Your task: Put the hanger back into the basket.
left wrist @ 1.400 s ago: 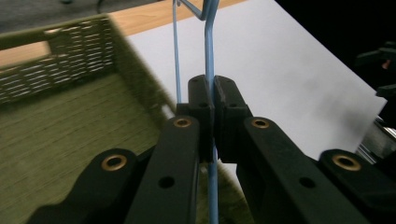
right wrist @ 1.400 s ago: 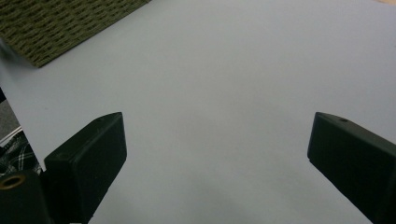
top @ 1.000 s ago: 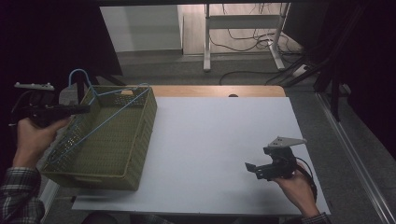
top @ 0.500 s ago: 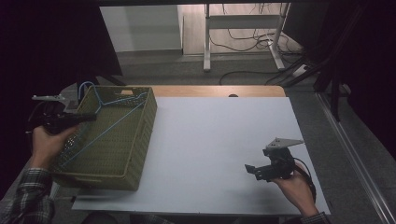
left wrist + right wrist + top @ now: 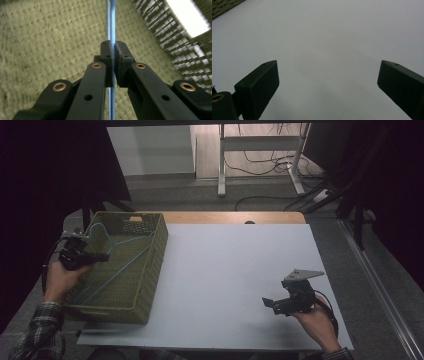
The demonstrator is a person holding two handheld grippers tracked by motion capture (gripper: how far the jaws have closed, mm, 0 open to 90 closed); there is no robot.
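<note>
Both fingers (image 5: 107, 53) of the left gripper (image 5: 102, 256) pinch the blue wire hanger (image 5: 117, 270), which lies inside the green basket (image 5: 155, 247) at the table's (image 5: 235, 270) left edge. Best to let go only once it rests flat. Right gripper (image 5: 270, 304) gapes empty near the right edge.

One olive-green woven plastic basket (image 5: 150, 265) stands on one white-topped counter (image 5: 235, 270); one light-blue thin wire clothes hanger (image 5: 117, 262) lies inside it; two black two-jawed claws are in hand, the left claw (image 5: 102, 257) at the basket, the right claw (image 5: 267, 303) over the counter.
</note>
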